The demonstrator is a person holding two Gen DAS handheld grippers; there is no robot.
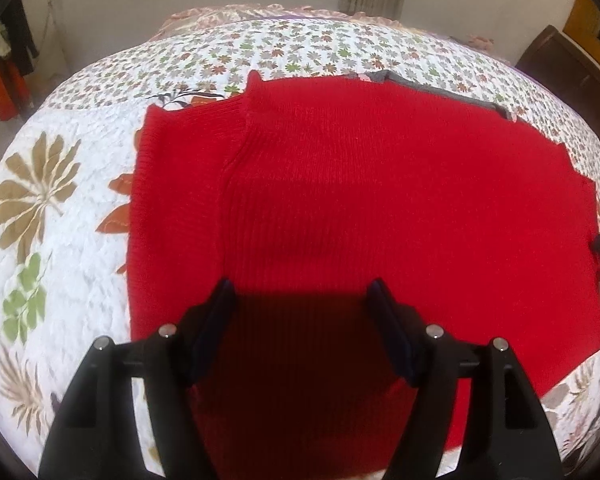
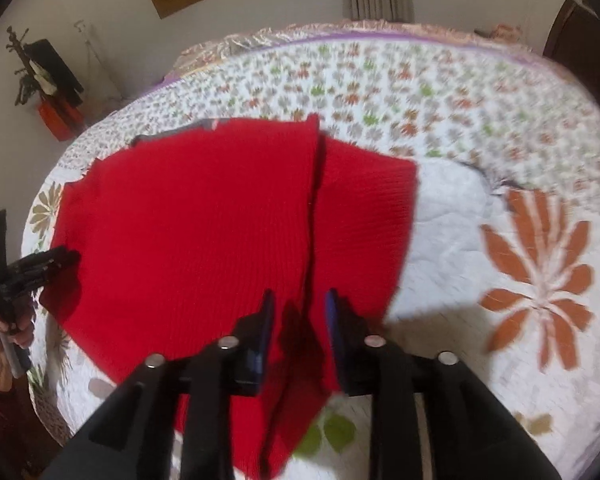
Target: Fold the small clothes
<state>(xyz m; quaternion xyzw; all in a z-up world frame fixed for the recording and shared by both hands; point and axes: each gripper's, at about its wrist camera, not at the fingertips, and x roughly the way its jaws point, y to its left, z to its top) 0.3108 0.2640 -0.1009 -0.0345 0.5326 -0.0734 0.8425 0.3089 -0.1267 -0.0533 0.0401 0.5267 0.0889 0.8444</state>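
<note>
Red knit garment (image 1: 380, 184) lies flat mid-bed (image 1: 60, 260), one side flap already folded over w/ a seam toward 12 o'clock; more folds prob. left. Left gripper (image 1: 300, 292) fingers wide apart, holding nothing. Right gripper (image 2: 300, 304) fingers partly apart astride the fold edge at 6 o'clock, not clamped.

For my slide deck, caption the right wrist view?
Right gripper, fingers open, over a red sweater's folded edge on a floral quilt.

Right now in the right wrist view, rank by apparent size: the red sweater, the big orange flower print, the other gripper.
1. Red sweater, by far the largest.
2. Orange flower print.
3. Left gripper, smallest, though it sits at the distorted edge, so its true size is unsure.
</note>
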